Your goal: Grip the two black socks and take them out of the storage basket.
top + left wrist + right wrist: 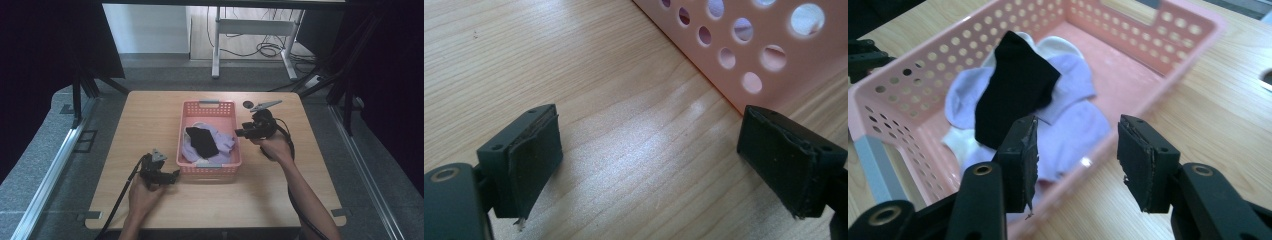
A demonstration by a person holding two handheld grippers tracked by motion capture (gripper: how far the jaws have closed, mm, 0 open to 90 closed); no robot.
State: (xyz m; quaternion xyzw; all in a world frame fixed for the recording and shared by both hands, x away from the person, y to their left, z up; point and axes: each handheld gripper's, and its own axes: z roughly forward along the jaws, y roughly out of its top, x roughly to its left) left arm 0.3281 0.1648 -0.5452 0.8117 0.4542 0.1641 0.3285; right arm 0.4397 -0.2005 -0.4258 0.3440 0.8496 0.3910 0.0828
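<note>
Fingers (1023, 160) apart, both grippers, nothing held | perforated pink plastic basket (186, 111) | soft black sock (1015, 85) over lilac cloths (1073, 130)

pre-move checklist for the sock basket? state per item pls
1. Black sock lies on top of the lilac socks inside the pink perforated plastic basket: ok.
2. Right gripper jaws apart, nothing between them: ok.
3. Left gripper jaws wide, empty, over the bare wooden table: ok.
4. Left gripper clear of the basket wall: ok, beside it, apart.
5. More socks left outside the basket: cannot tell.
</note>
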